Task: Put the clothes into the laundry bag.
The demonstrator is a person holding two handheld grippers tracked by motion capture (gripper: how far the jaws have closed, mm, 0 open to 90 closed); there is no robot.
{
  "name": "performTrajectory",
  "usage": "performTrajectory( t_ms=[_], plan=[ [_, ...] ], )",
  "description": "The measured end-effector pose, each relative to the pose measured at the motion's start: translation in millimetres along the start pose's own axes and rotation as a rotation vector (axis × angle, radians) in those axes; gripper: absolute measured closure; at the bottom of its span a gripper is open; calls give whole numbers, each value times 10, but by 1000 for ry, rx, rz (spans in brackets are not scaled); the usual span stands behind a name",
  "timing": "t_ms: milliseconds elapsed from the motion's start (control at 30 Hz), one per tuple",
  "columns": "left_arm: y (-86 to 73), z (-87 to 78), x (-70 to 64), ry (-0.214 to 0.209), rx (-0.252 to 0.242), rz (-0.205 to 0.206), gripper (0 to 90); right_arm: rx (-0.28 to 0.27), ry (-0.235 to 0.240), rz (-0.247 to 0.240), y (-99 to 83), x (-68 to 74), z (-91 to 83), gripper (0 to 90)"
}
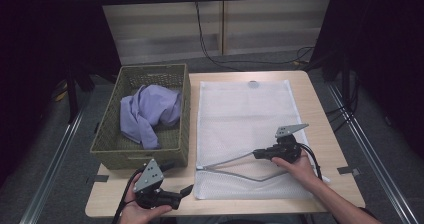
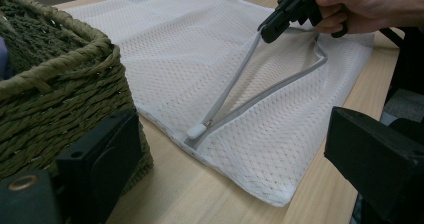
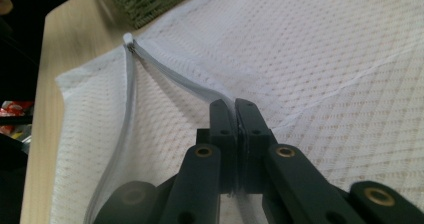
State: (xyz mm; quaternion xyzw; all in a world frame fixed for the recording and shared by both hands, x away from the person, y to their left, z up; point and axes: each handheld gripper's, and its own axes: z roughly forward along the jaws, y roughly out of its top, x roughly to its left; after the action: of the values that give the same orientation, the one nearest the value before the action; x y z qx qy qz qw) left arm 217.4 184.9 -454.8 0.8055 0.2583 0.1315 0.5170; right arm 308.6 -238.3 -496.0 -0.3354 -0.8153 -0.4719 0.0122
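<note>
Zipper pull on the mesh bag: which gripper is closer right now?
Left. The left gripper hovers open just short of the zipper pull, near the bag's corner. The right gripper is shut on the upper zipper edge, farther along the opening.

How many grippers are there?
2. The left gripper is at the table's near edge by the basket, jaws open. The right gripper is over the mesh bag, shut on its zipper edge.
</note>
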Motion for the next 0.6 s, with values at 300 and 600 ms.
performTrajectory(
  t_ms=[300, 600],
  plan=[
    [0, 4, 2, -8, -5, 1, 82, -67, 17, 0, 61, 14, -84, 882],
    [-1, 5, 1, -7, 2, 0, 86, -128, 34, 7, 147, 37, -171, 882]
  ],
)
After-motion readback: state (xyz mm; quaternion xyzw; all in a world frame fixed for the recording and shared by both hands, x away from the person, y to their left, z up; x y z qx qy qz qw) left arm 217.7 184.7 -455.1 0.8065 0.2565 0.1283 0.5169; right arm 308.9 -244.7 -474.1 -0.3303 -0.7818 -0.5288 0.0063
